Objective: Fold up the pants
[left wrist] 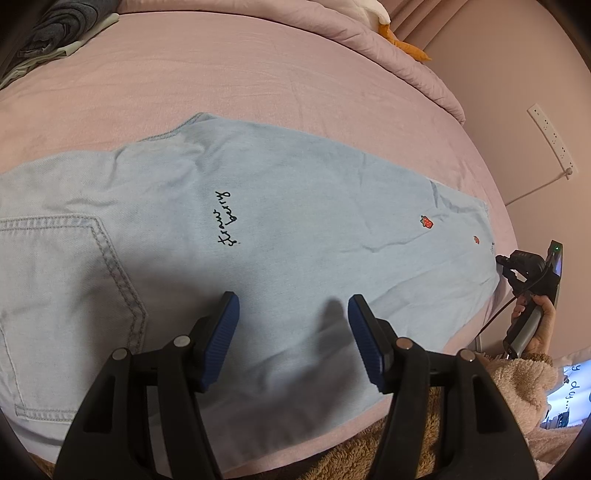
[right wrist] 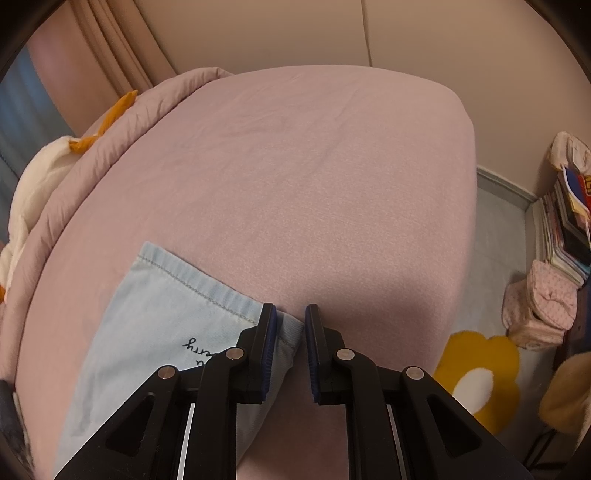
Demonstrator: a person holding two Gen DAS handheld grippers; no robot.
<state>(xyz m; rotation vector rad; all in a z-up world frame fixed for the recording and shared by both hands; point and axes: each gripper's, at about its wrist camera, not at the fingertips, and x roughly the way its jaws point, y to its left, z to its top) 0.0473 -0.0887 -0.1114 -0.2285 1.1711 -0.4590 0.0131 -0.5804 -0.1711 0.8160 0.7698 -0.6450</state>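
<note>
Light blue denim pants (left wrist: 295,221) lie flat on the pink bed, with a back pocket at the left and "strawberry" lettering in the middle. My left gripper (left wrist: 293,306) hovers open over the middle of them, with nothing between its blue pads. At the far right a hand holds my right gripper (left wrist: 500,264) at the leg's hem. In the right wrist view the pants (right wrist: 155,306) end in a stitched hem, and my right gripper (right wrist: 290,314) is shut on the hem's corner, which bunches between the narrow jaws.
A pink sheet (right wrist: 314,184) covers the bed. A rolled duvet (right wrist: 110,147) and a white and orange plush toy (right wrist: 37,177) lie along one side. Folded grey clothes (left wrist: 55,33) sit at a far corner. A flower rug (right wrist: 476,376) and stacked books (right wrist: 565,236) are on the floor.
</note>
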